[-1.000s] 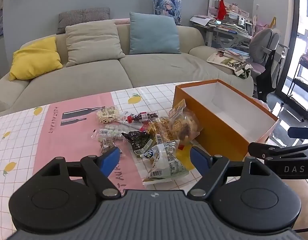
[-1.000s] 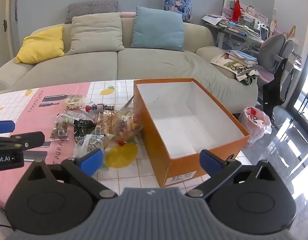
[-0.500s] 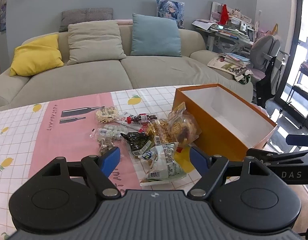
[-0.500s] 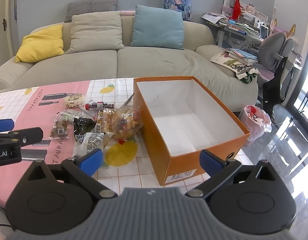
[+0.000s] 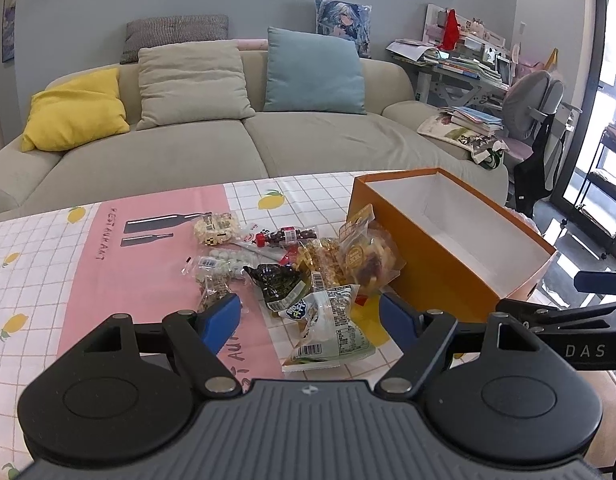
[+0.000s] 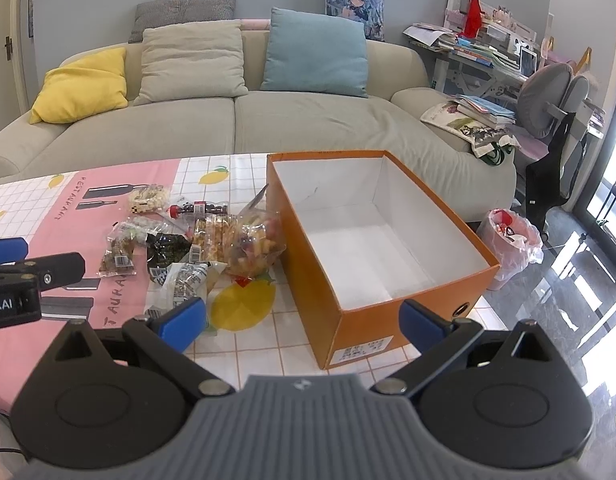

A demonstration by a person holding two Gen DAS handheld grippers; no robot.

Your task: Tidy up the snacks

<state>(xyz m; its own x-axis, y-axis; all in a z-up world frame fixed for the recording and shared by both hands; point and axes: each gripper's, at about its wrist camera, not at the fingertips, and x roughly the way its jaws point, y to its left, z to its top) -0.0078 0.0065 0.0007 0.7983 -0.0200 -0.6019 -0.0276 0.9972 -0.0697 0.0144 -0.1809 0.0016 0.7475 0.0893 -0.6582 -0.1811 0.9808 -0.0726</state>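
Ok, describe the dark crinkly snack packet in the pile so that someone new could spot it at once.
Start at the orange box on the tablecloth; the snack pile lies against its left side. In the pile's middle, just beyond the white-and-green wrapper nearest the camera, sits the dark packet. It is the only black, glossy one; its neighbours are clear or pale.
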